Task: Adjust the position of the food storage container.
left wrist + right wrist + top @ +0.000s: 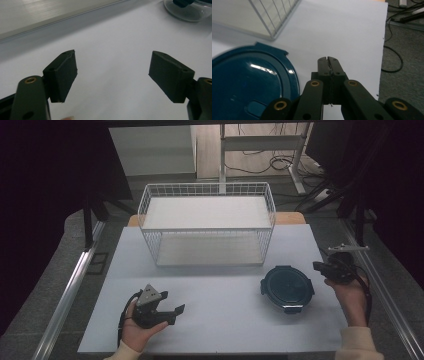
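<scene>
A round container with a dark blue clip-on lid [287, 288] rests on the white table top [220, 295], right of centre; its lid [244, 85] looms at the left of the right gripper view. My right gripper [320, 266] hovers just right of the container, jaws pressed together with nothing between them [328, 60]. My left gripper [172, 302] lies near the table's front left, held in a hand, jaws wide apart over bare table [112, 72]. The container's clear base [190, 11] shows far off in the left gripper view.
A white wire basket [207, 222] with two levels stands at the back centre of the table. Metal rails [70, 290] run along both sides. Cables [394, 60] lie on the grey floor beyond the right edge.
</scene>
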`<state>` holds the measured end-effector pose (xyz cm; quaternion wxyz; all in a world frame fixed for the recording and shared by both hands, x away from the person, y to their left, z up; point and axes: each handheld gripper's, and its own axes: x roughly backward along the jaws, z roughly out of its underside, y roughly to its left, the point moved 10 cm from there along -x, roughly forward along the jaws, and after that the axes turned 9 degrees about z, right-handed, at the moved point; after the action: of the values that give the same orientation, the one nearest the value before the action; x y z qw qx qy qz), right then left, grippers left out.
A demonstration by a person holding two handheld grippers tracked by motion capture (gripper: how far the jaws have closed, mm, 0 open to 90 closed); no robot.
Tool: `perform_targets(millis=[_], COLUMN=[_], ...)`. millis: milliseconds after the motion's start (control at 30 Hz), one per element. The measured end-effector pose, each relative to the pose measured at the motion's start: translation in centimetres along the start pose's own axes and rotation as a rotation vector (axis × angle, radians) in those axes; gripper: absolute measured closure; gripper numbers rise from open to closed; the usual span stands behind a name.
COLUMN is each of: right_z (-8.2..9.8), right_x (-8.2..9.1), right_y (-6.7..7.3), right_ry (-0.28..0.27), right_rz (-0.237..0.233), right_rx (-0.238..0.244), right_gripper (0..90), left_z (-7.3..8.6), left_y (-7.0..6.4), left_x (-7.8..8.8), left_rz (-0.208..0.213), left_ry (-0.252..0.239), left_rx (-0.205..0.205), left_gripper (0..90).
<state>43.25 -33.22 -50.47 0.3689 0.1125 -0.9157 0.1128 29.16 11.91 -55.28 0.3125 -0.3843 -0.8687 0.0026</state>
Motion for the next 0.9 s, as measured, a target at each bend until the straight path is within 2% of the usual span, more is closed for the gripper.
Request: perform_targets(millis=[333,367,500,700,800,833,867,900], right_z=[1.2,1.3,1.2,1.2,1.6,1.9,2.0,2.0], right_x=[-1.0,-1.1,-0.9,-0.4,-0.7,-0.9,-1.2,-1.2], right_y=[1.8,2.2,2.4,2.6,2.3,2.3,2.3,2.3], right_ry=[0.078,0.085,0.088,0.09,0.118,0.131,0.13,0.13], right_rz=[-0.058,-0.067,-0.037,-0.028,-0.013,-0.016,-0.025,-0.025], right_rx=[0.075,0.107,0.137,0.147,0.146,0.142,0.114,0.114], right_gripper=[90.0,90.0,90.0,90.0,90.0,90.0,90.0,90.0], left_z=[0.1,0.1,0.1,0.2,0.2,0.2,0.2,0.2], left_y=[0.2,0.2,0.1,0.2,0.2,0.2,0.2,0.2], left_x=[-0.1,0.0,0.0,-0.1,-0.1,-0.1,-0.1,-0.1], left_rz=[-0.003,-0.005,-0.006,-0.006,-0.007,-0.008,-0.008,-0.008], left_ry=[0.009,0.009,0.007,0.013,0.014,0.014,0.014,0.014], left_rx=[-0.001,-0.001,-0.004,-0.004,-0.005,-0.005,-0.005,-0.005], left_gripper=[22.0,22.1,22.1,22.1,22.0,22.0,22.1,22.1])
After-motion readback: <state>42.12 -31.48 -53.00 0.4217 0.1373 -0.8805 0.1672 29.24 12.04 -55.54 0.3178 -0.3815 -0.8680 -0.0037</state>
